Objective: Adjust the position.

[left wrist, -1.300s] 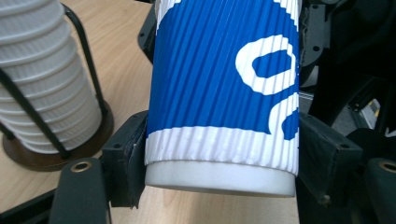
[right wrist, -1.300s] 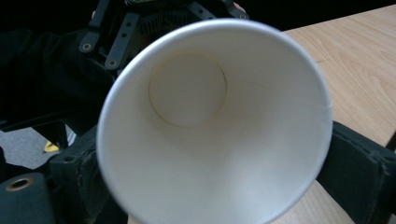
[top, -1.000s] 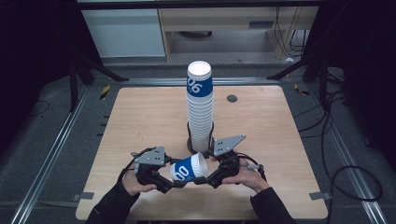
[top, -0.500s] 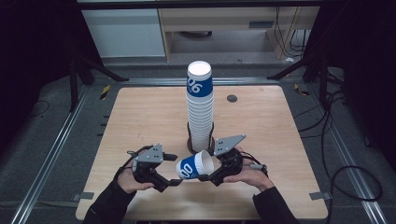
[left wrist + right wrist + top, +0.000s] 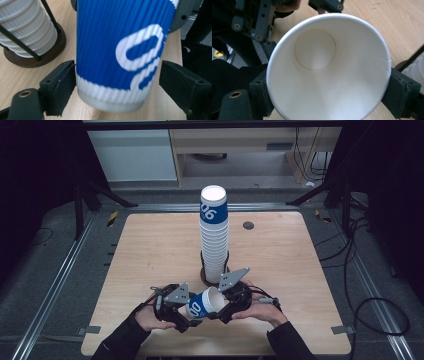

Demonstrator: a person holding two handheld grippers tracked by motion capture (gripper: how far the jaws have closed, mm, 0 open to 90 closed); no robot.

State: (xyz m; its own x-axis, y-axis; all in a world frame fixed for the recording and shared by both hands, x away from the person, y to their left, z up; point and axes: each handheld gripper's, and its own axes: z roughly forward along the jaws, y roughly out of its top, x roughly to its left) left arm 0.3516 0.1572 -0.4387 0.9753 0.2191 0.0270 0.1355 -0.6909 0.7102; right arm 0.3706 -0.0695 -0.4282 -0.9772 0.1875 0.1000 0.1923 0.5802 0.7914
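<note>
One loose blue paper cup, one tall stack of cups in one holder, two grippers, one table

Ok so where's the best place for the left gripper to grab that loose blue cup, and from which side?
Grip the blue cup low on its ribbed wall, just above the white base band, coming from the base end. The cup lies sideways with its mouth toward the right gripper, which clamps the rim. The narrow end already sits between the left gripper and its jaws, which have just opened; closing across the wall there should hold.
</note>
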